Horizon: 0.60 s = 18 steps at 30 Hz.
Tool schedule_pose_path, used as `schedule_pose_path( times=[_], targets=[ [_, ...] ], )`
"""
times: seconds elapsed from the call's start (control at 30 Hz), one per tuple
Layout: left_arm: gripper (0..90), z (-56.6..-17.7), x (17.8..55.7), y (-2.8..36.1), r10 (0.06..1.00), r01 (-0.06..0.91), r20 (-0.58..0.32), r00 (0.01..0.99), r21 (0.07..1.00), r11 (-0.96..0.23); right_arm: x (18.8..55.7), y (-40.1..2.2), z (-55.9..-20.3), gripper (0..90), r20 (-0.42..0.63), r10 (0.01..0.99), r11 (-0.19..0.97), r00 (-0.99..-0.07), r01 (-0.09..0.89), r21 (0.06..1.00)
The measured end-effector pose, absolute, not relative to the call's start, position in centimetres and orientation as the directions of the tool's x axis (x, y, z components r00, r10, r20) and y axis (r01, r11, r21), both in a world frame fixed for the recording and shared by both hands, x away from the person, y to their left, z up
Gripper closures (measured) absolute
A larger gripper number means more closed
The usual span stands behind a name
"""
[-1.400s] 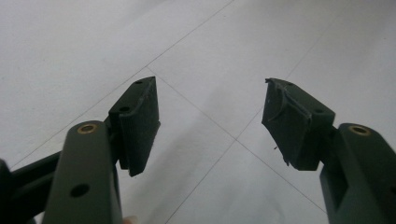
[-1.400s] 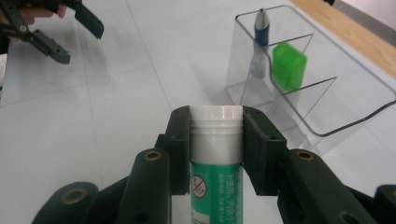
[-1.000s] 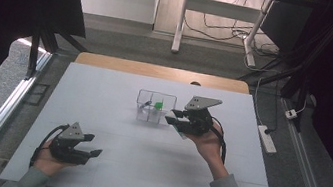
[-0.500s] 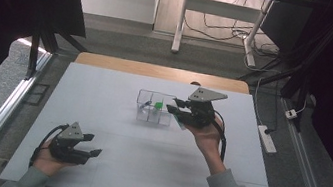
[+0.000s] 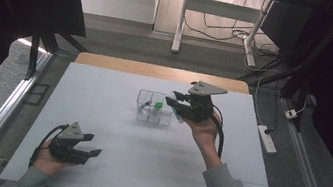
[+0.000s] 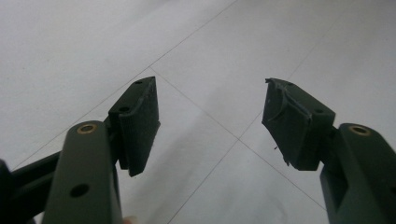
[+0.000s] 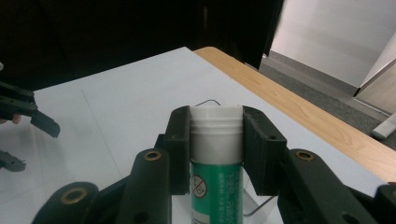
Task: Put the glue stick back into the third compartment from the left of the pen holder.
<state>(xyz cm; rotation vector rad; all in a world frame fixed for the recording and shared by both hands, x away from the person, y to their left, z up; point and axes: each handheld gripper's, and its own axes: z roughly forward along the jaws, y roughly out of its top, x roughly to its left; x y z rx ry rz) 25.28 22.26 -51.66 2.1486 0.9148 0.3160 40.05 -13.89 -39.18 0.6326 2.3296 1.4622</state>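
The right gripper (image 5: 176, 106) holds a small tube (image 7: 216, 154) with a green label and a white cap. In the right gripper view its two pads (image 7: 180, 140) press on either side of the cap, with the green body hanging below them. The grip sits high on the tube, so I judge the tube could swing or slip out if the hand tilts or jolts.

In the high view this gripper hangs at the right side of a clear bin (image 5: 154, 107), which stands near the middle of the table (image 5: 104, 89), somewhat toward its far edge. Whether the tube is above the bin's rim or partly inside it cannot be told. The bin looks light and its walls are thin. If the tube or a jaw catches the rim, the bin could slide or tip. The clear walls are also hard to see, which makes misjudging the rim likely.

The left gripper (image 5: 91, 145) rests near the table's near left corner, well apart from the bin. Its jaws are spread wide with nothing between them.
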Motion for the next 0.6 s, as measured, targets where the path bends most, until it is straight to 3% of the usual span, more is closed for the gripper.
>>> schedule_pose_path(
  times=[0.6],
  targets=[
    [35.9, -51.7, 25.3, 22.5, 0.701, 0.51, -0.069, 0.709, 0.737, -0.443, 42.3, -12.7, -40.1, 65.0, -0.012, 0.55, 0.348, -0.835, 0.215, 0.912]
  ],
)
